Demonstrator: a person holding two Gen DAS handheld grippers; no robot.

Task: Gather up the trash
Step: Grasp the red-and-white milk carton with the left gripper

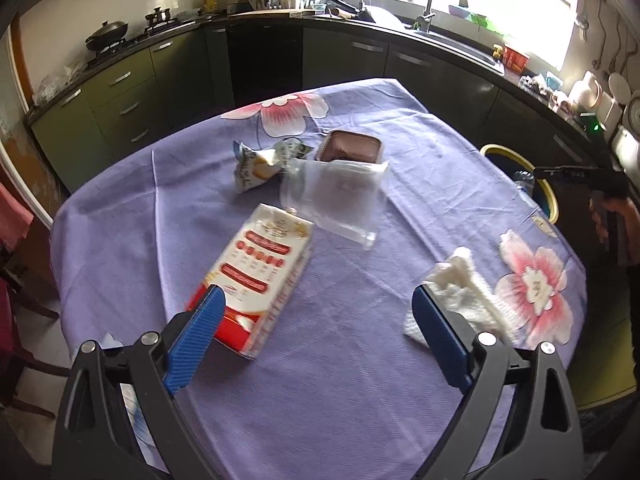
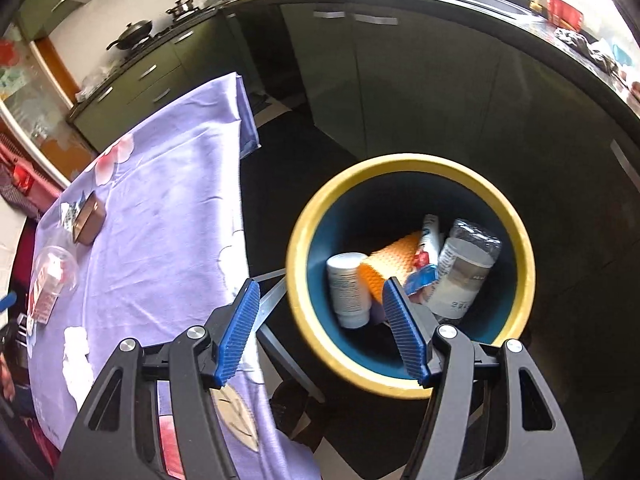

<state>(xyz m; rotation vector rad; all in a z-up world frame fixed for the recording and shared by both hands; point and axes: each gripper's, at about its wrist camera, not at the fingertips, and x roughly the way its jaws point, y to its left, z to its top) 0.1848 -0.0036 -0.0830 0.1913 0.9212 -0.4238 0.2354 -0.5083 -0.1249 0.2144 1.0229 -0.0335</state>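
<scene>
Step in hand, as judged from the layout: pick up the next piece of trash from the table with the left gripper and carry it to the bin.

To do this well, choose one item and centre it between the fingers before closing. The carton is the nearest rigid item; grip it across its narrow sides, not its long axis, so it does not pivot. The tissue is soft and will likely compress, so it calls for a deeper closure. Lift clear of the cloth to avoid dragging it.

Left gripper: jaws wide apart, holding nothing. The carton lies tilted towards the near left edge of the table, its near end just behind the left finger, not between the two. The tissue lies near the right edge, just behind the right finger. The table between the fingers is bare.

Farther in, towards the middle of the table, lie a clear plastic bag, a snack wrapper and a brown tray.

Right gripper: jaws wide apart, holding nothing, poised above the bin, which stands on the floor beside the table's right edge. The bin already holds a white cup, an orange cup, a plastic bottle and a wrapper.
</scene>
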